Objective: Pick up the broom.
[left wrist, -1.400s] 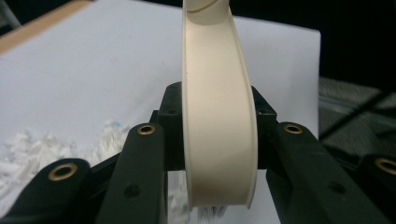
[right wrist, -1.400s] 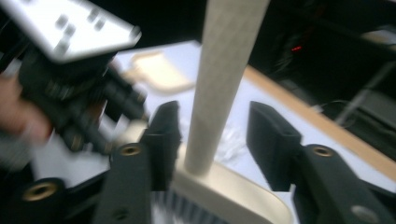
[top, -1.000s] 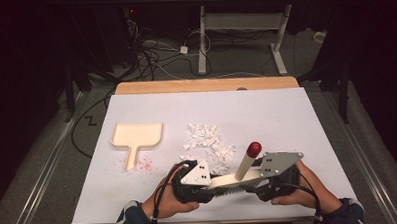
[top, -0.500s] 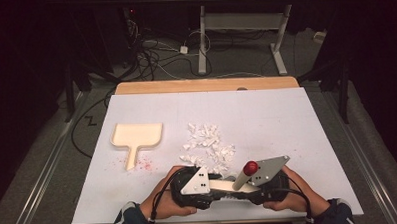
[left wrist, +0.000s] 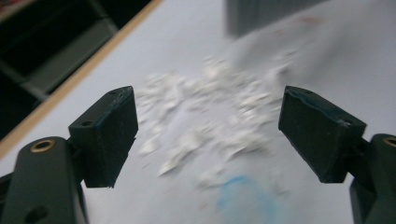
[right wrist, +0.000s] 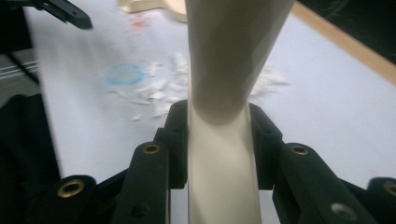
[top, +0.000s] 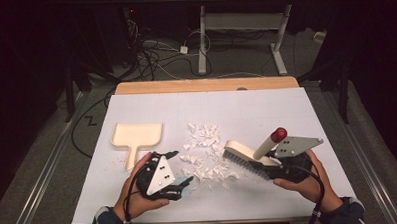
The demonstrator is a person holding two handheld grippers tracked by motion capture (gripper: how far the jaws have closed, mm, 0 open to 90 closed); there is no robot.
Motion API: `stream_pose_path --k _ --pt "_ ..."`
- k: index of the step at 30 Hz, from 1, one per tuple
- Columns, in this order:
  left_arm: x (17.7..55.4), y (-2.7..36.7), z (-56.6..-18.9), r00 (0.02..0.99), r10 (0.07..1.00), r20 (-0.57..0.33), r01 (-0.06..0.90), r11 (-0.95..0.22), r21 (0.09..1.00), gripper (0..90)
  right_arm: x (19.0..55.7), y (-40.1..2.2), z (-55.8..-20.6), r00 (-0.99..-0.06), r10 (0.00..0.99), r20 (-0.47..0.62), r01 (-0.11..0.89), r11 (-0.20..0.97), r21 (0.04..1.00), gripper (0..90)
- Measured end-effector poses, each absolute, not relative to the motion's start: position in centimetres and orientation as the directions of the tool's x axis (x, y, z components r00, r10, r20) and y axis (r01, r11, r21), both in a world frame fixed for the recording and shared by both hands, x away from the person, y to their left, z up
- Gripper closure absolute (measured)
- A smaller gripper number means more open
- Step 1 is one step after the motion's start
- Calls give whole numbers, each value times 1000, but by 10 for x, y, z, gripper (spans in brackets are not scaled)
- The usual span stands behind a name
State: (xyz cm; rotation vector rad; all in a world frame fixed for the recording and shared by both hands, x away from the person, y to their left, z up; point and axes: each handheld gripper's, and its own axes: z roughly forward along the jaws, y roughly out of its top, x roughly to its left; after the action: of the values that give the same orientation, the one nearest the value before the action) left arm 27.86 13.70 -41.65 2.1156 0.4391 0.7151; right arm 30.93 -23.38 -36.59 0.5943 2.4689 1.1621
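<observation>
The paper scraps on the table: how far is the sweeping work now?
Done: the right tongs are shut on the brush, bristles down beside the paper scraps. In hand: the left tongs are open and hold nothing. Left: the scraps lie scattered on the white sheet, and the dustpan sits apart with no scraps in it.

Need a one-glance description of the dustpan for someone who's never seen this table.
Start at the white sheet covering the table, then go to its left half, left of the pile of white paper scraps. The dustpan lies flat there, untouched: cream, shallow, with a short handle pointing toward the person, unlike the bristled brush held on the right.
</observation>
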Motion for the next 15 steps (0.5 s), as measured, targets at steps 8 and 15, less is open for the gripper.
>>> stream_pose_path --k 8,15 --pt "276 182 -448 712 649 268 200 -554 808 184 323 -255 -362 -765 626 -153 270 527 806 684" --pt "260 191 -463 722 645 250 241 -573 783 184 334 -270 -367 -690 698 -191 307 521 796 684"
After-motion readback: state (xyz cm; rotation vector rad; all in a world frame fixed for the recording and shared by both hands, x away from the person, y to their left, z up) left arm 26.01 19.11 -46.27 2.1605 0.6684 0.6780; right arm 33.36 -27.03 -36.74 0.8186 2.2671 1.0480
